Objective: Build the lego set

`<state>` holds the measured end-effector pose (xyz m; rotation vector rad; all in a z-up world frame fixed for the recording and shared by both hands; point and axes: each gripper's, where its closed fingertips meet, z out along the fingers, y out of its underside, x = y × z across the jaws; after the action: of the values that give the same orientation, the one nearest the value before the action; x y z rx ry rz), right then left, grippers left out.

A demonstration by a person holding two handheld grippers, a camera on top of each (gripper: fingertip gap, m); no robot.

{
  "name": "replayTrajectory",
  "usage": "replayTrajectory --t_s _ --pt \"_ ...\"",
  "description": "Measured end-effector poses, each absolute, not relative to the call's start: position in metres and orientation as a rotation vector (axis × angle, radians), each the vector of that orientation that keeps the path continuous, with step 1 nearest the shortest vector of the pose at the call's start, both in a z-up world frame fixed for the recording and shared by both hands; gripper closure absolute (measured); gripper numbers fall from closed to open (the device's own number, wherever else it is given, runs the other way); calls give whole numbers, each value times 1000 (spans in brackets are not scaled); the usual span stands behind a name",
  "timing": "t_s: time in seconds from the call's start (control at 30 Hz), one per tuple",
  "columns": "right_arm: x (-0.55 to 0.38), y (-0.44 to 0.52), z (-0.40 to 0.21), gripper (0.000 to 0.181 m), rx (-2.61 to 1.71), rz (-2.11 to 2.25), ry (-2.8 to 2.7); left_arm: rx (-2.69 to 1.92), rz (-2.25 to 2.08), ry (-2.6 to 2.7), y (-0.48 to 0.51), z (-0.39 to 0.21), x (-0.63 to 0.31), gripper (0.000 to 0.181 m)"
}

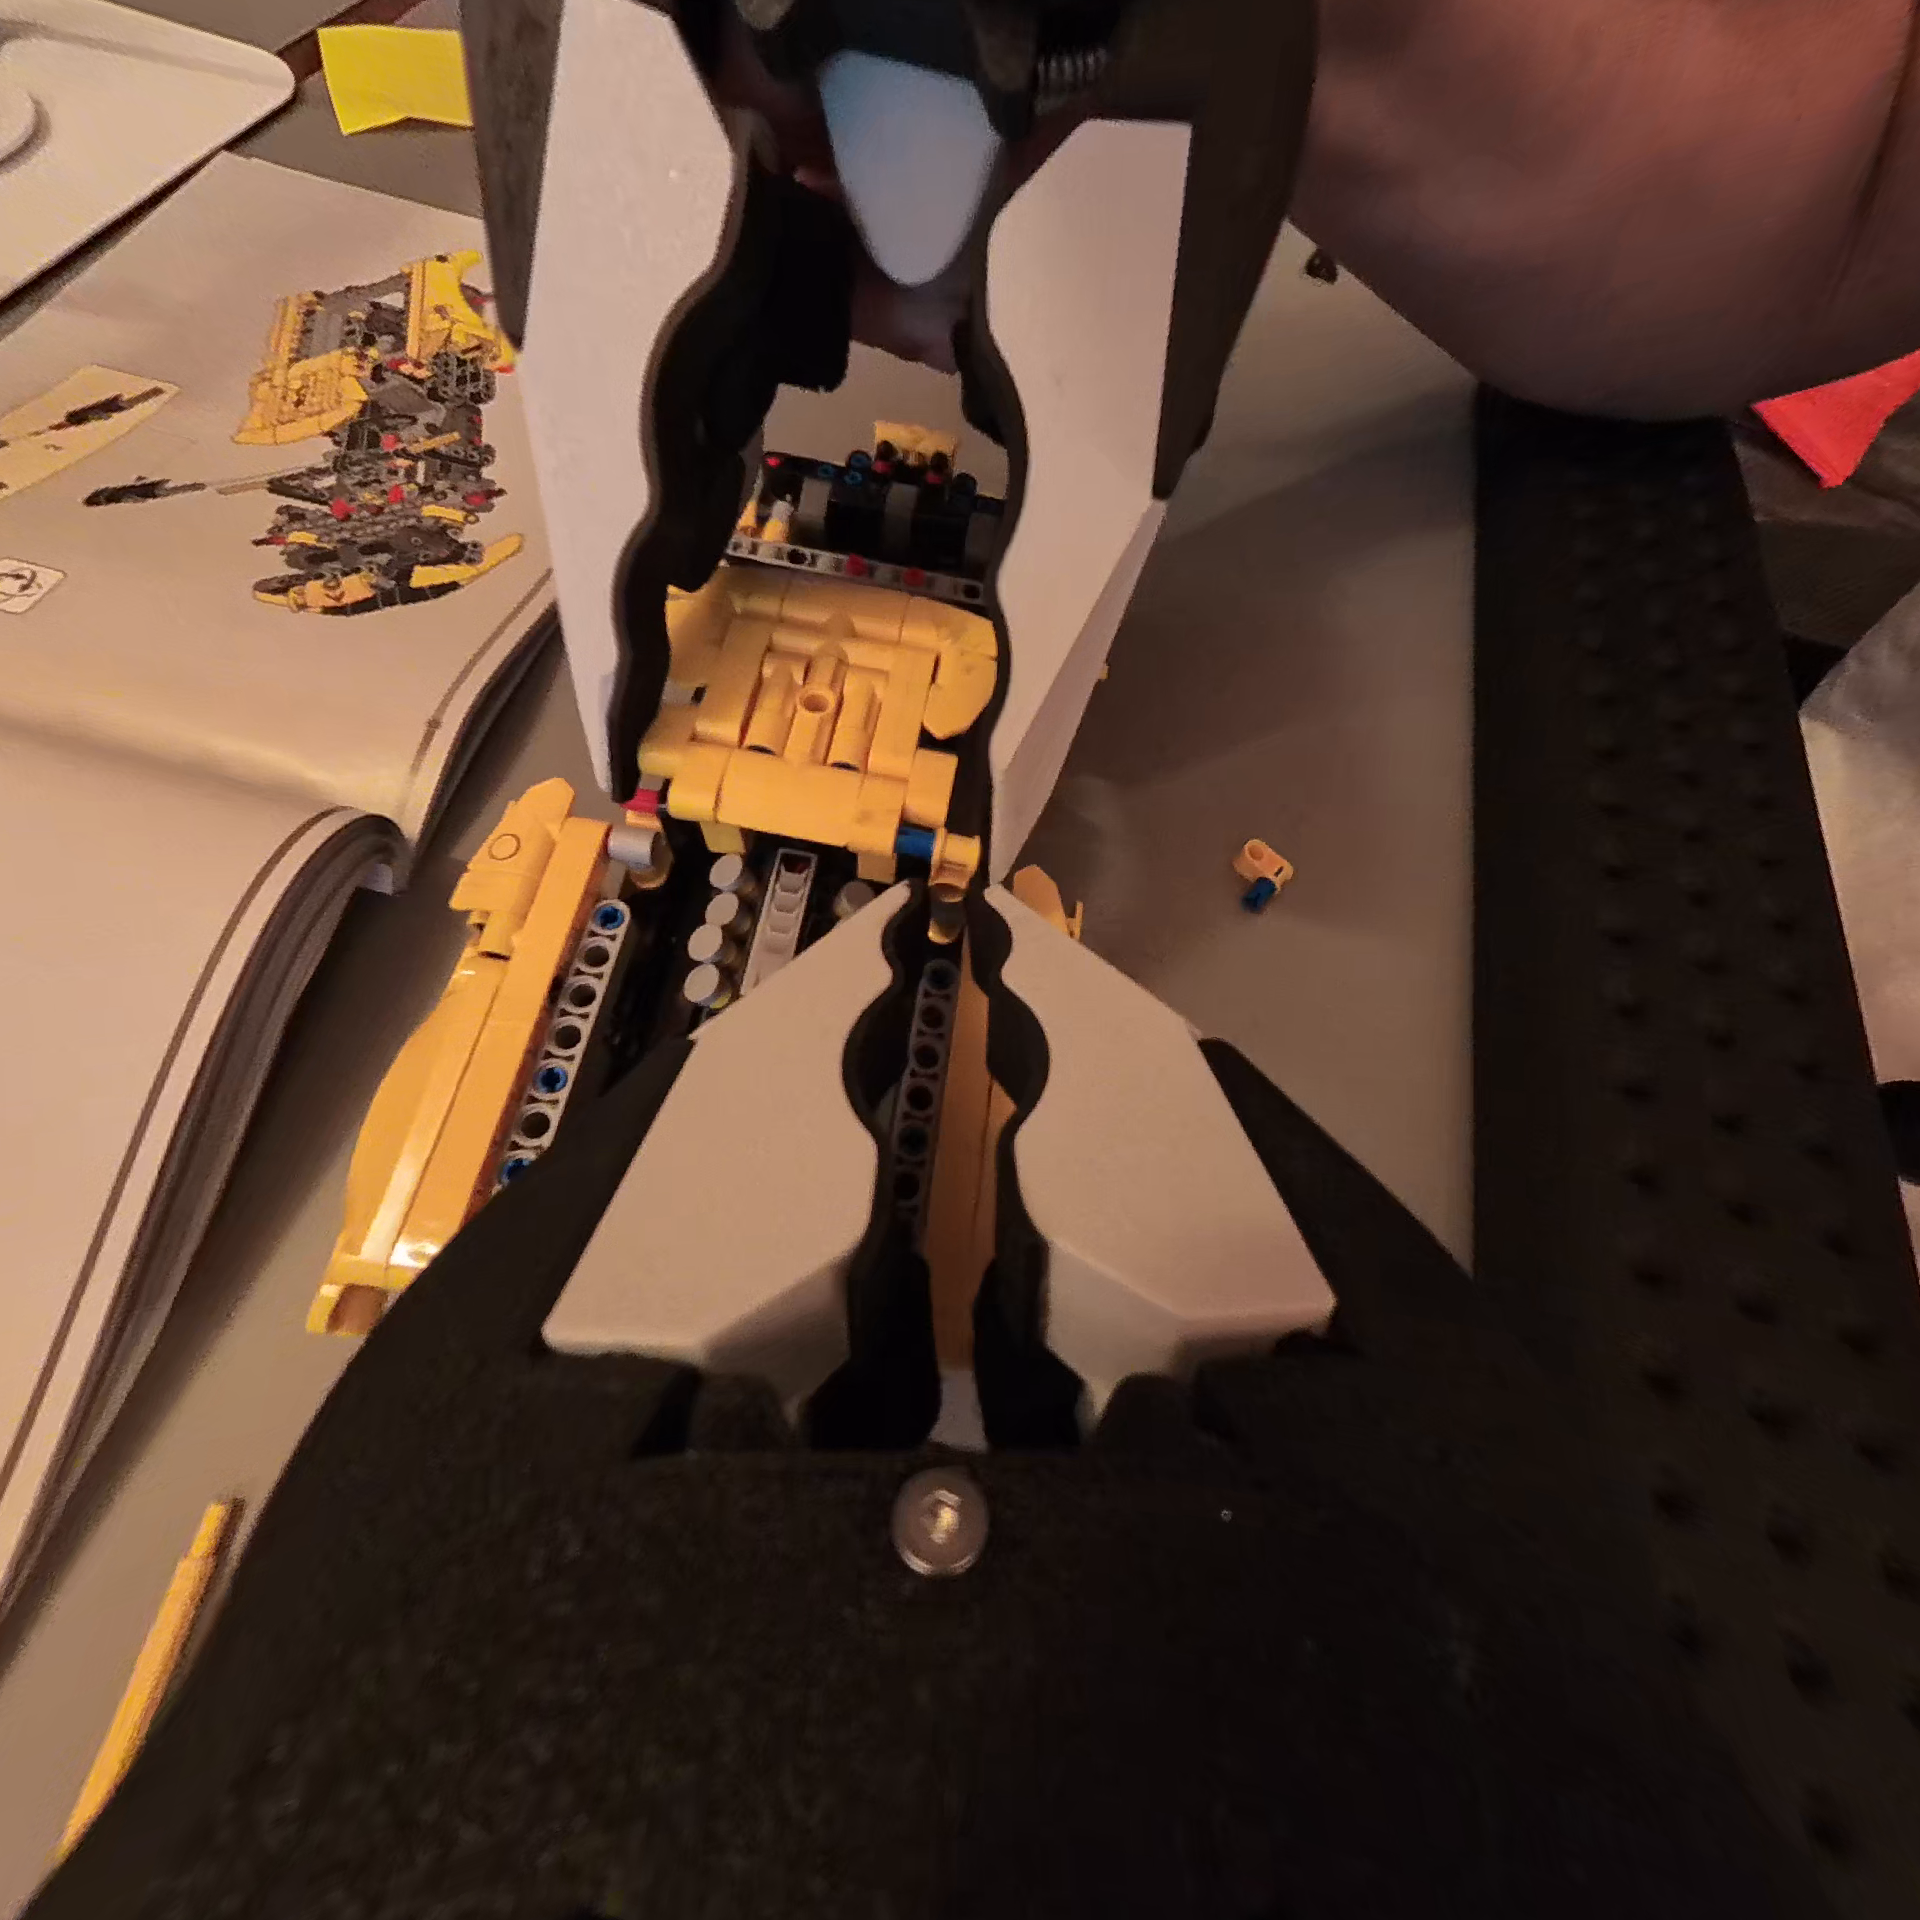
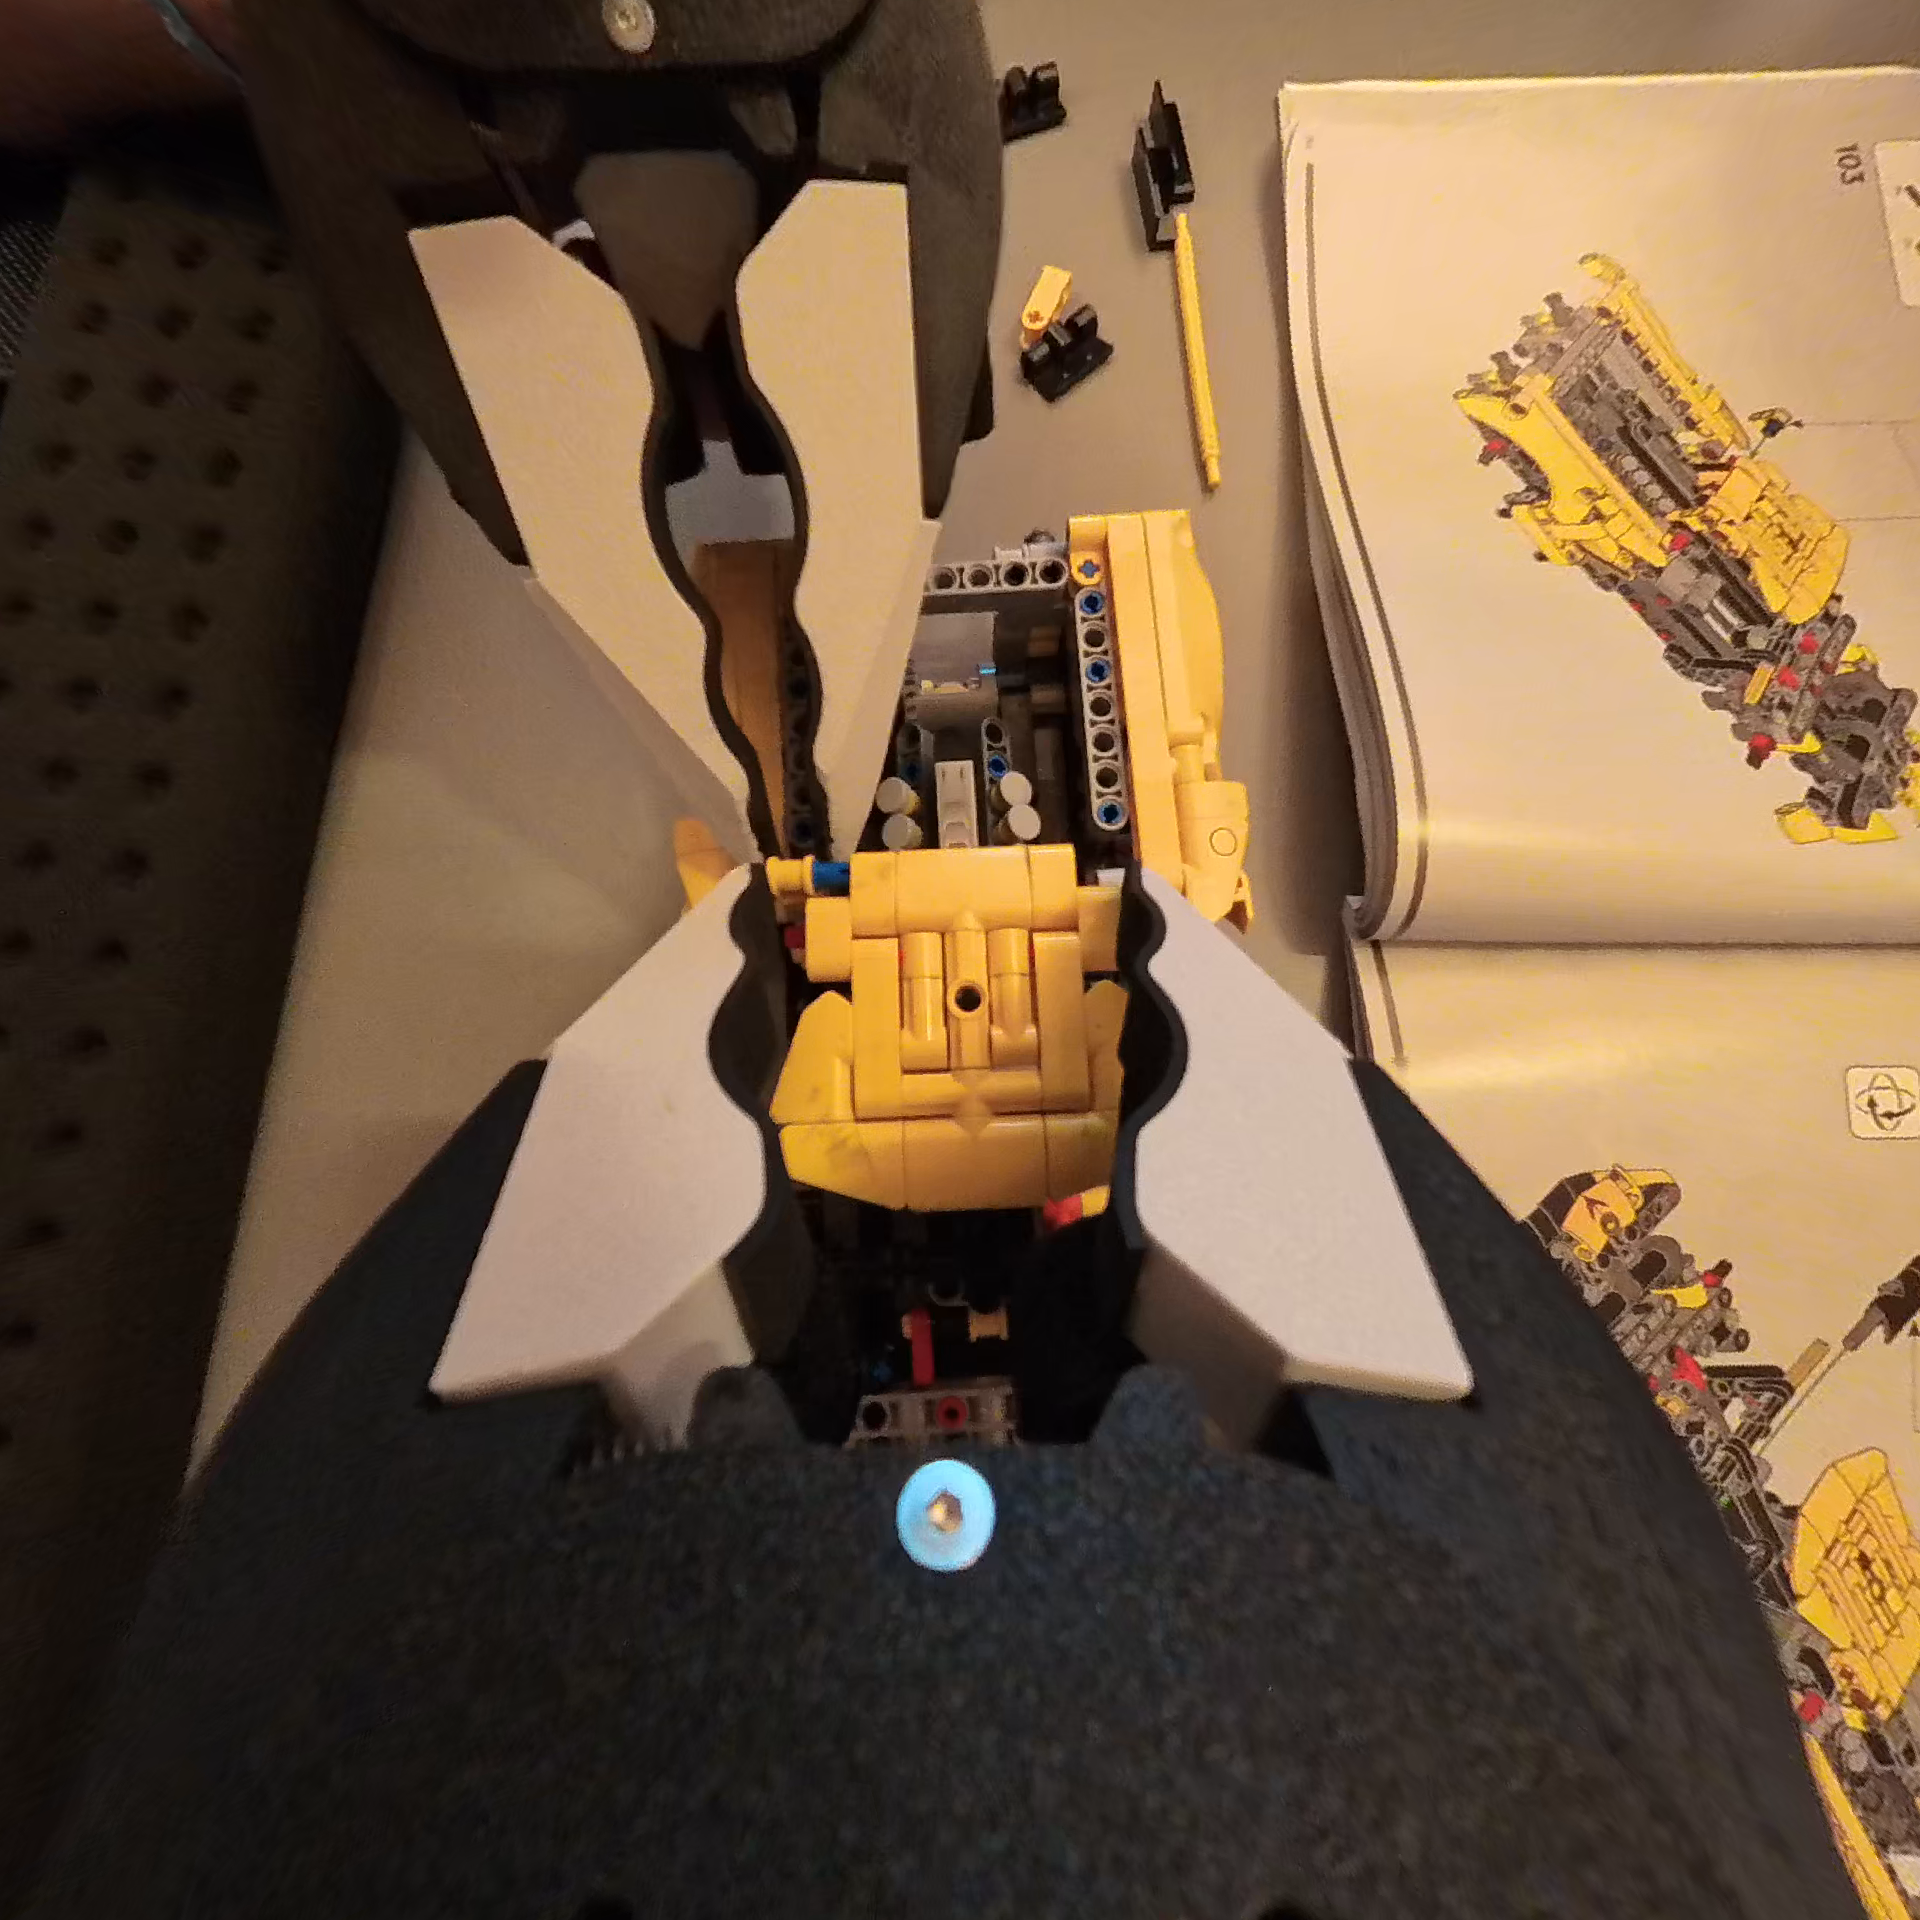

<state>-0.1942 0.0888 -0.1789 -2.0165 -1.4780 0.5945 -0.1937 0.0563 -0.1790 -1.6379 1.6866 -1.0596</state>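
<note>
A yellow and grey Lego vehicle model (image 1: 520,1039) lies on the grey table; it also shows in the right wrist view (image 2: 1164,727). My left gripper (image 1: 940,899) is shut on the model's side wall, a grey holed beam (image 1: 914,1091) backed by a yellow panel. In the right wrist view the left gripper (image 2: 800,831) comes in from the top, on the same beam (image 2: 795,707). My right gripper (image 2: 940,871) is shut on the yellow block (image 2: 956,1039) on top of the model, pads against both its sides. In the left wrist view the right gripper (image 1: 805,821) straddles that block (image 1: 821,717).
An open instruction booklet (image 1: 208,727) (image 2: 1610,520) lies beside the model. Loose parts lie behind it: a yellow rod (image 2: 1195,353), black pieces (image 2: 1065,348) and a small yellow piece with a blue pin (image 1: 1262,868). A black perforated mat (image 1: 1662,935) borders the table. A hand (image 1: 1610,208) is close above. The yellow rod (image 2: 1195,353) is about equally far from each gripper, around 20 cm.
</note>
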Motion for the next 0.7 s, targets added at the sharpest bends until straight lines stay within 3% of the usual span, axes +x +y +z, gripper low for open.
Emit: replayTrajectory --t_s 0.7 --pt "-194 90 -185 114 -2042 582 -1471 -1644 -1215 1545 69 -160 -212 169"
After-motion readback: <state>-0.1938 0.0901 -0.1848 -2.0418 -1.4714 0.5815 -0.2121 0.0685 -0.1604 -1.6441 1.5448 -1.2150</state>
